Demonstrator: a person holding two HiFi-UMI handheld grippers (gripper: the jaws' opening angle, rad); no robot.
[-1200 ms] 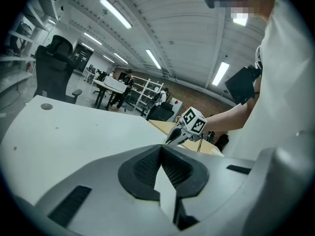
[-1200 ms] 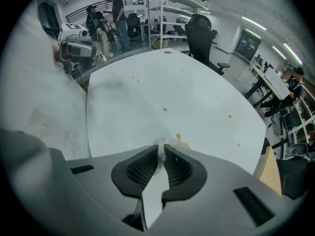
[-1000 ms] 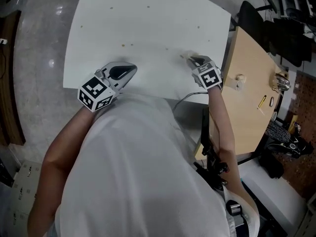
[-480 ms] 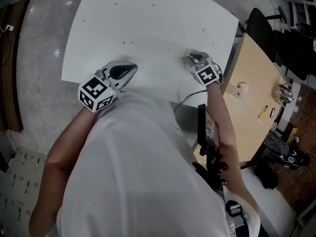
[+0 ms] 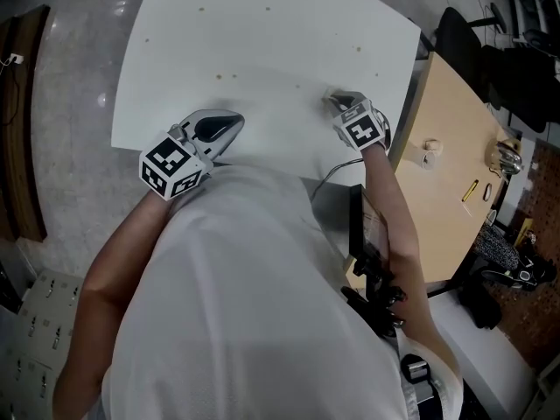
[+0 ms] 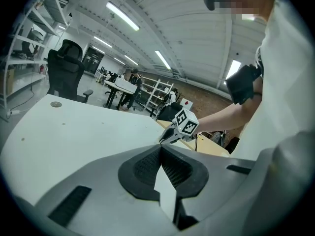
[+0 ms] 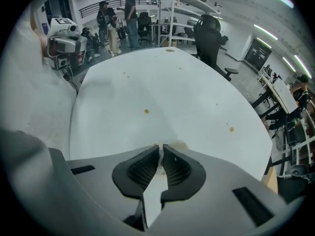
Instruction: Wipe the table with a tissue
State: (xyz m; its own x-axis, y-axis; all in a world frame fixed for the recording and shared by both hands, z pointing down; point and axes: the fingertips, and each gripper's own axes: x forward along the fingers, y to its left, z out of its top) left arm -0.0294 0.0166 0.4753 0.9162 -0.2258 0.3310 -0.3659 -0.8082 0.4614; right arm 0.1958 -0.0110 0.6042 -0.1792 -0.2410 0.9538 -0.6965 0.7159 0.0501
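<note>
Holding tissue (image 5: 332, 96) on desk (image 5: 262, 42) | right gripper (image 5: 340, 103) clamps it; spots (image 7: 146, 111) lie just beyond its tip | left gripper (image 5: 233, 122) closed, empty, farther off

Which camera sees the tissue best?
The right gripper view: the tissue sits pinched right at its jaws, close up. The head view shows it only as a small pale speck; the left gripper view cannot make it out.

Tabletop (image 5: 262, 51): upper centre of head view. Left tool (image 5: 229, 122): at its 7 o'clock, near the front edge. Right tool (image 5: 337, 101): 4 o'clock, tip on the tissue (image 7: 179, 144). Desk (image 5: 446, 173): beside tabletop, 3 o'clock. Chair (image 5: 459, 38): 2 o'clock.
</note>
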